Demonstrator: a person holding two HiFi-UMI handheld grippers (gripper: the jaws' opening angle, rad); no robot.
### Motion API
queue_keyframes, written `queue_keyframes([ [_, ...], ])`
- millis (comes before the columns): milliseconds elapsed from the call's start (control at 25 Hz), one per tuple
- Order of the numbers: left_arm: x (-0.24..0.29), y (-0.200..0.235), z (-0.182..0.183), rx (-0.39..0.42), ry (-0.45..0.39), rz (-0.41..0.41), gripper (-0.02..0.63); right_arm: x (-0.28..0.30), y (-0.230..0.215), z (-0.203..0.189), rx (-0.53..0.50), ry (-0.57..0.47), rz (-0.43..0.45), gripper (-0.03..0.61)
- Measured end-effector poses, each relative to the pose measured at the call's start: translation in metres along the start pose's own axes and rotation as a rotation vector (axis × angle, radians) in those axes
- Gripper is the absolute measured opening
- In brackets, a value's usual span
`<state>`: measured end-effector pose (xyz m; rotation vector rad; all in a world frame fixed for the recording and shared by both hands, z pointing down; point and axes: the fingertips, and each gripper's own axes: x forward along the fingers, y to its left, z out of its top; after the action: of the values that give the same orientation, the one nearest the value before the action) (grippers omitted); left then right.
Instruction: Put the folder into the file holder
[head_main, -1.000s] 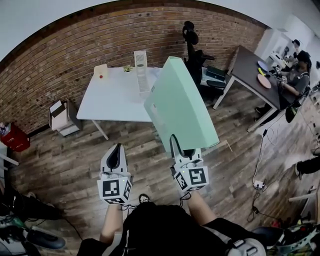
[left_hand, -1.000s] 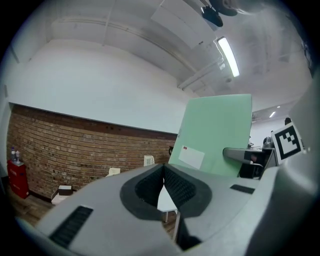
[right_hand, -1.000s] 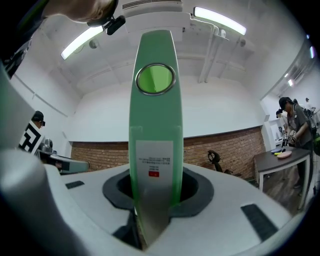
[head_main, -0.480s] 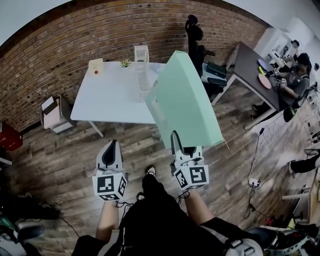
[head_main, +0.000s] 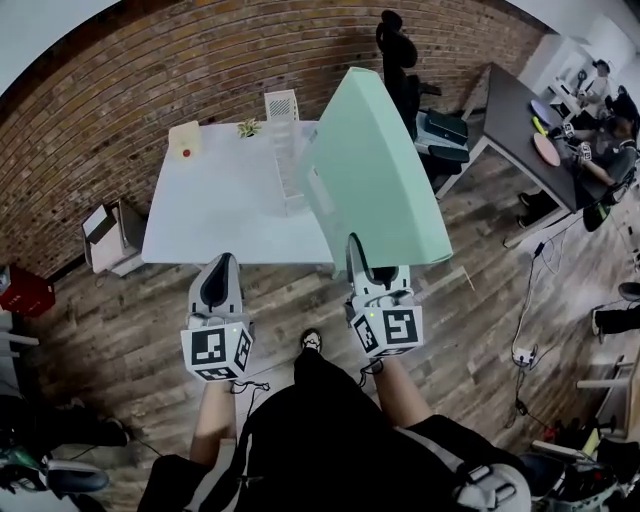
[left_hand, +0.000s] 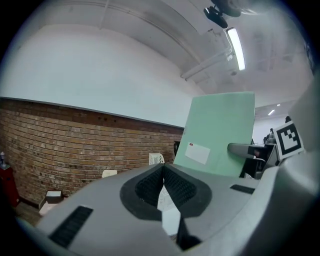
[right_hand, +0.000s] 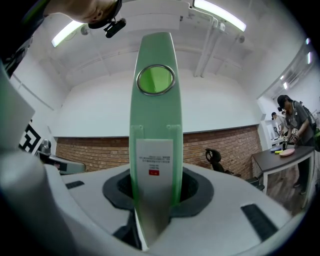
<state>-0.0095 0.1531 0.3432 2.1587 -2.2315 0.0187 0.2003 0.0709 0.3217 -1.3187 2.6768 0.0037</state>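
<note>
Brick wall (head_main: 120, 110) ran behind a white table (head_main: 200, 215) on a wood floor. At six o'clock from the table, the left gripper (head_main: 221, 262) had its fingers shut tight, with nothing in them. A white file holder (head_main: 284, 140) stood on the table, at one o'clock from that gripper. At three o'clock from the holder, the green folder (head_main: 375, 170) stood up in the air. The right gripper (head_main: 366, 262) squeezed its lower end.

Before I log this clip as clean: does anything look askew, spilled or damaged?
Nothing stands out. The green folder sits squarely clamped in the right gripper, and the white file holder stands upright on the table.
</note>
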Motion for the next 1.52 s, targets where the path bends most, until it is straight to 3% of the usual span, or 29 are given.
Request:
queue_keyframes([
  [440,0.099,0.02,-0.007,-0.018,0.045,-0.005,0.023,0.09,-0.03,-0.014,0.016,0.026,0.017,0.144],
  [920,0.166,0.055,-0.007,-0.019,0.065,0.001,0.023,0.164,-0.037,-0.029,0.049,0.047,0.021,0.144],
  [1520,0.281,0.106,-0.048,-0.012,0.15,-0.183,0.023,0.24,-0.026,-0.084,0.042,0.227,-0.073,0.146],
])
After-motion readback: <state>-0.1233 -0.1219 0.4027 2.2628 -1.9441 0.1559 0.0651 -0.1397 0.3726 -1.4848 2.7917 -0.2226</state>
